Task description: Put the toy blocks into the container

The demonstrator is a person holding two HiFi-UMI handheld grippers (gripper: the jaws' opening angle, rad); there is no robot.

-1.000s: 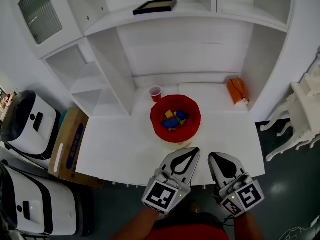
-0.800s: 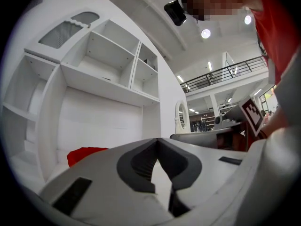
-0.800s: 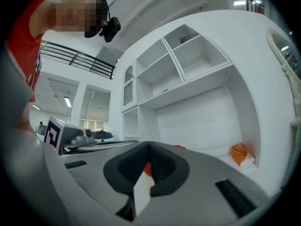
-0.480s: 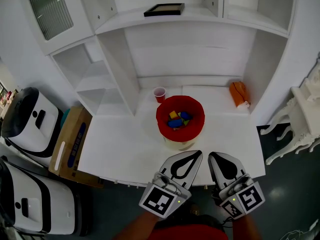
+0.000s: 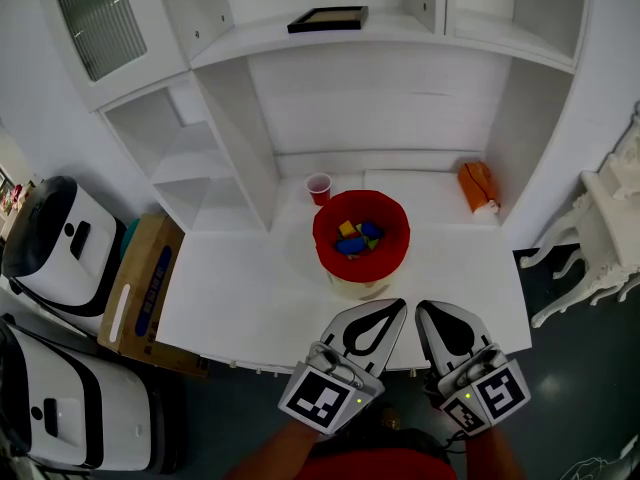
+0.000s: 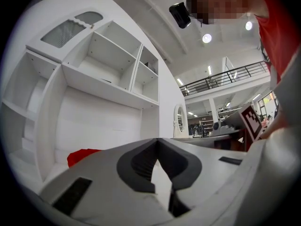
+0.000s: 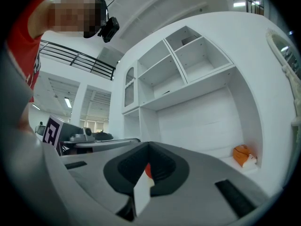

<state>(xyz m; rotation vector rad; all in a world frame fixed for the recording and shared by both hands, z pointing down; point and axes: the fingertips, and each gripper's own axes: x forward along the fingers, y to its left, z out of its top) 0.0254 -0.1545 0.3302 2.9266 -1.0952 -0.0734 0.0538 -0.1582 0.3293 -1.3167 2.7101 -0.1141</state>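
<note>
Toy blocks: your toy blocks [image 5: 355,240], yellow, blue and green pieces, lie piled inside the red container [image 5: 389,251].
Container: it stands in the middle of the white desk top [image 5: 240,298], on a pale base that shows at its near side, far from both of your grippers.
Closest neighbour: a small red cup [image 5: 319,188] stands upright just beyond the container's far left rim, apart from it.
Far right: an orange soft thing with a white end [image 5: 477,186] lies by the side wall, well apart from the container.
Above: a dark flat frame [image 5: 328,18] lies on the upper shelf.
Left of the desk: a cardboard box [image 5: 140,288] leans at the desk's left edge, and two white machines [image 5: 55,243] stand on the floor beside it.
Right of the desk: white carved furniture [image 5: 600,228] stands on the dark floor.
Between you and the container: the desk top runs from its near side to your jaw tips.
Left gripper: your left gripper [image 5: 397,303] hangs over the desk's near edge and points far, toward the container; its jaws are pressed together with nothing in them.
Right gripper: your right gripper [image 5: 424,307] sits just to the right of the left one, tips near each other, also pointing far; its jaws are closed and empty.
</note>
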